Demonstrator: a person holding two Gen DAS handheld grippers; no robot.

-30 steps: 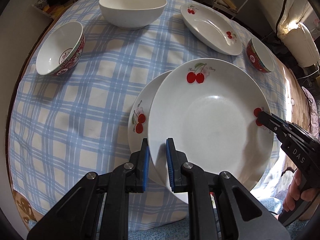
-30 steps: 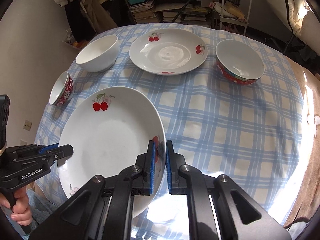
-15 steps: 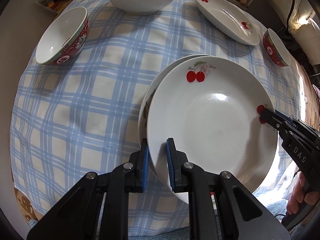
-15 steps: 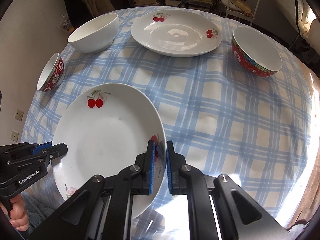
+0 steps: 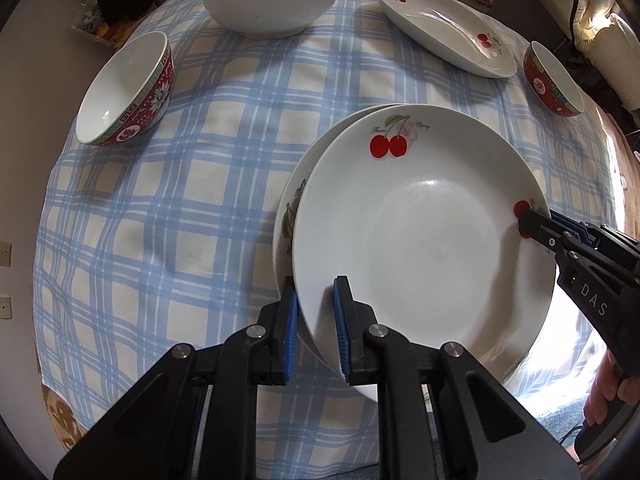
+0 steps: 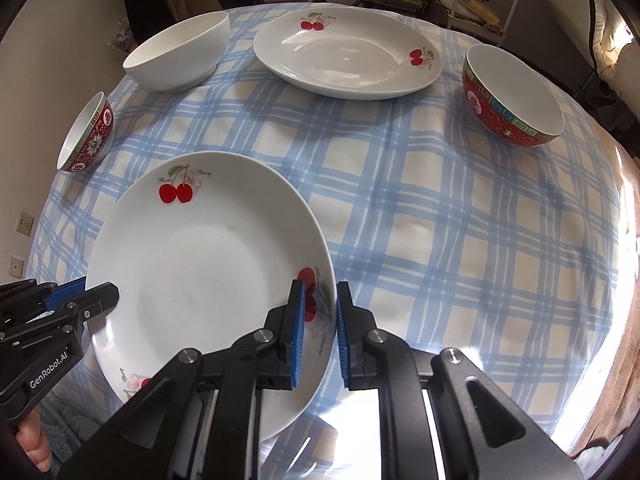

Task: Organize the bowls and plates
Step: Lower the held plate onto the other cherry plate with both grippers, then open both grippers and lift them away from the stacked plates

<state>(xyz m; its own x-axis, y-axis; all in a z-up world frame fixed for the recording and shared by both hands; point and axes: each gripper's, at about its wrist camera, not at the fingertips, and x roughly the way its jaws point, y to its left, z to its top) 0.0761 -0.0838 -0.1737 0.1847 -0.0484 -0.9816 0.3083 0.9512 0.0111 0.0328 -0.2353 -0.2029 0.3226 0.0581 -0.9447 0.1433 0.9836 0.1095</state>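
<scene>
We see a round table with a blue checked cloth [image 6: 420, 200]. The top cherry plate [image 5: 420, 240] sits over a second cherry plate [image 5: 290, 216], offset so the lower one's rim peeks out on the left side in the left wrist view; we cannot tell if the upper one rests fully on it. The left gripper [image 5: 316, 320] straddles the near rim of the top plate, and its blue pads look pressed on that rim. The right gripper [image 6: 320, 320] straddles the opposite rim by the cherry print; its jaws have just been opening, with the rim still between them and a visible gap beside the outer pad, so no clamp there. Farther back sit a third cherry plate [image 6: 348, 56], a plain white bowl [image 6: 176, 56], a red patterned bowl [image 6: 86, 136] at the left edge and another red bowl [image 6: 516, 100] at the right. A hand [image 5: 608, 392] grips the right handle.
</scene>
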